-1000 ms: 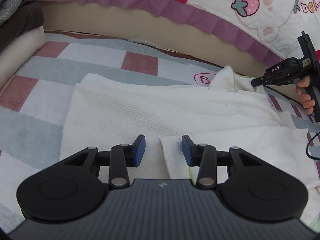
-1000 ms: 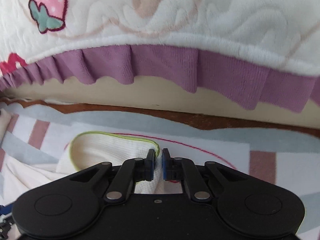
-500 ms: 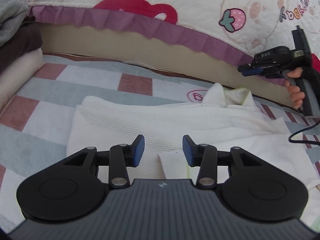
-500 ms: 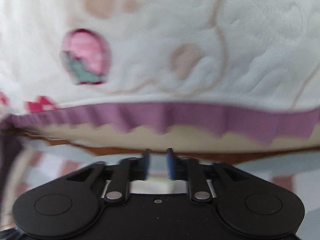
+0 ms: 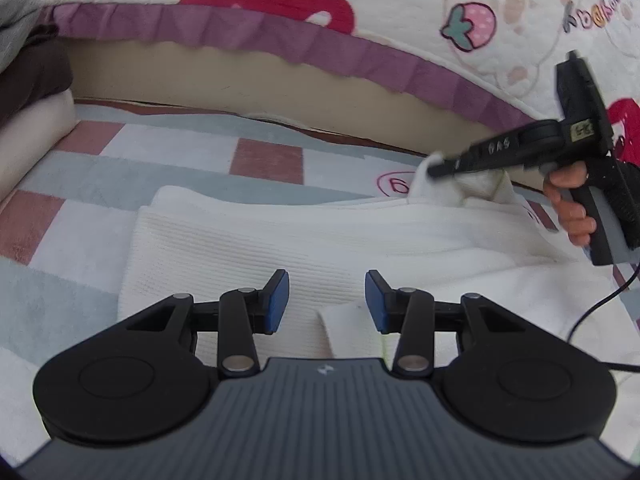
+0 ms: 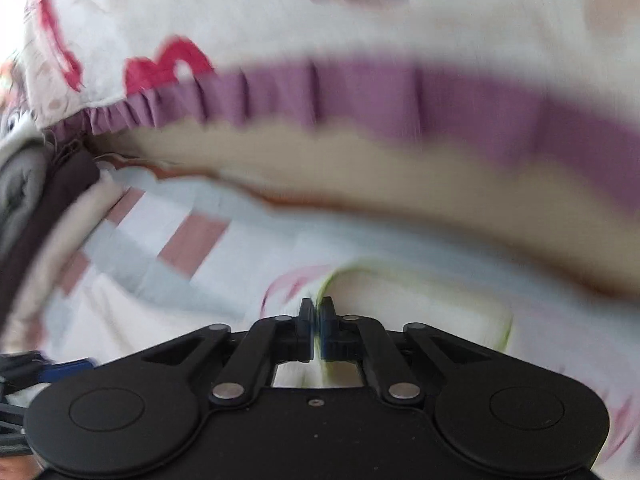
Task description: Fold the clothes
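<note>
right gripper re-clamped on white garment, right view blurred

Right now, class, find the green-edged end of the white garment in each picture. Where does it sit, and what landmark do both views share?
Left wrist view: the green-edged end is far right, mid-height, pinched in the right claw; the left claw is open.
Right wrist view: it sits low, right of centre, its edge between the shut fingers of the right claw.
Shared landmark: the purple frill of the quilt.
</note>
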Tool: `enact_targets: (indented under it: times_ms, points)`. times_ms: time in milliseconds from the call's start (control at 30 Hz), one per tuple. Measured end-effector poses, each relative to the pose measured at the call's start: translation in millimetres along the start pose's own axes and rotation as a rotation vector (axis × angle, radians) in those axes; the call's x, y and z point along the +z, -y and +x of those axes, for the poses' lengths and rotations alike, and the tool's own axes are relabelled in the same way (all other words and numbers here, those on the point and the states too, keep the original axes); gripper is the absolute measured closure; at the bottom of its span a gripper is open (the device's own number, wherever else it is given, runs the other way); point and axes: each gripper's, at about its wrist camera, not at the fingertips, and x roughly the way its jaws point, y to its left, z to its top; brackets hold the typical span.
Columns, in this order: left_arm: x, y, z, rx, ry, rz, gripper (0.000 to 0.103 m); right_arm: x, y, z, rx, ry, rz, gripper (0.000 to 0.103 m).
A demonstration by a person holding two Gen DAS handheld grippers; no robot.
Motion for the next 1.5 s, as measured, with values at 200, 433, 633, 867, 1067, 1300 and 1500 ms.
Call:
enact_targets:
  times_ms: [200, 433, 633, 867, 1067, 1300, 1500]
  points:
    - [-1.3, -2.7, 6.1, 0.037, -0.045, 0.015, 0.062, 2.6, 1.5, 10.9, -0.082, -0.024, 0.011, 0.092]
    - [0.6, 4.7, -0.7, 0.034, -0.029, 0.041, 0.061, -25.0, 53.1, -78.2, -0.109, 0.177, 0.378, 0.053]
    - [-0.2, 34.9, -22.5, -0.097, -0.048, 0.069, 0.061, -116.4, 71.1, -164.9, -0.14, 0.217, 0.53, 0.052]
    - [-33.3, 85.9, -22.4, -0.052, -0.242, 0.18, 0.057, -245.3, 84.4, -242.0, -0.299, 0.141, 0.708, 0.052]
    - [-41.8, 93.0, -29.3, -0.003, -0.258, 0.222, 0.057, -303.1, 94.4, -272.0, -0.228, 0.129, 0.853, 0.048]
    - [-43.5, 113.1, -47.8, -0.118, -0.157, 0.215, 0.056, -313.6, 116.3, -255.3, 0.017, 0.189, 0.954, 0.037]
    - [-49.7, 120.9, -44.6, -0.081, -0.191, 0.225, 0.056, -299.4, 111.9, -234.9, 0.15, 0.328, 1.03, 0.088]
